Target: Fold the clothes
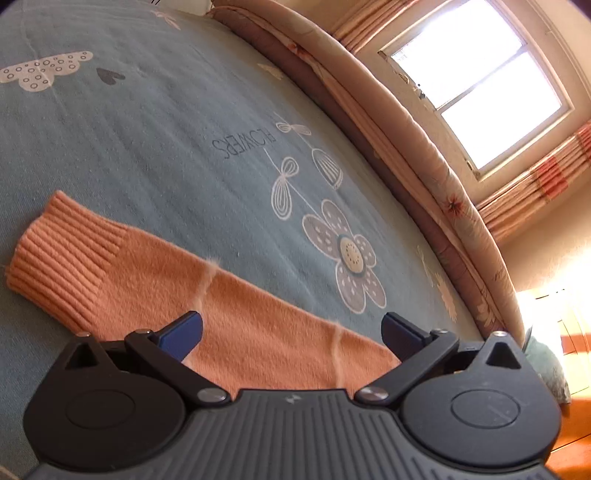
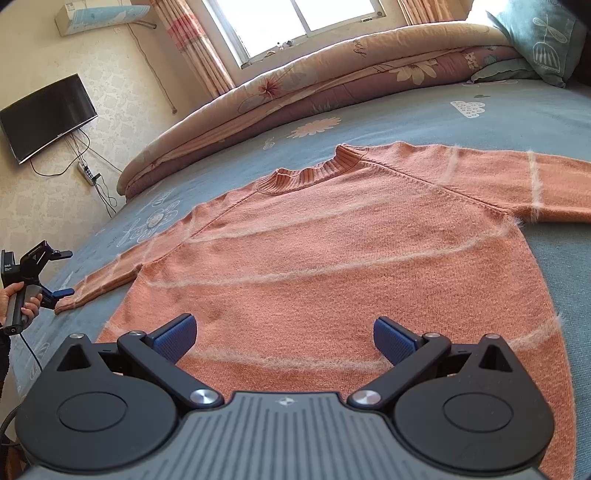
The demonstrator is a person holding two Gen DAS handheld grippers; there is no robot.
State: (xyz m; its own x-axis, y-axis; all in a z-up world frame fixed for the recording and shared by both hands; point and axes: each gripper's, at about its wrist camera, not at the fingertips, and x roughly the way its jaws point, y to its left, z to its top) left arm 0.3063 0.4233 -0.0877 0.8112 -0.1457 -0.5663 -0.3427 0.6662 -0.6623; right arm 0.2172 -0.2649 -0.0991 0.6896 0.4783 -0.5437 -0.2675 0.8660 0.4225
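An orange knit sweater (image 2: 332, 251) with thin pale stripes lies flat and face up on the blue bedspread (image 2: 461, 122), sleeves spread to both sides. My right gripper (image 2: 284, 338) is open just above its lower body, nothing between the blue pads. In the left wrist view, one sleeve (image 1: 207, 306) with a ribbed cuff (image 1: 62, 258) stretches across the bedspread (image 1: 166, 129). My left gripper (image 1: 291, 334) is open over this sleeve, straddling it without holding it. The right wrist view also shows the left gripper (image 2: 59, 295) at the sleeve's cuff end, held by a hand (image 2: 22, 299).
A rolled floral quilt (image 2: 314, 85) runs along the far side of the bed below a bright window (image 2: 295, 22). A blue pillow (image 2: 539, 40) sits at the far right. A wall television (image 2: 46, 116) and cables hang left of the bed.
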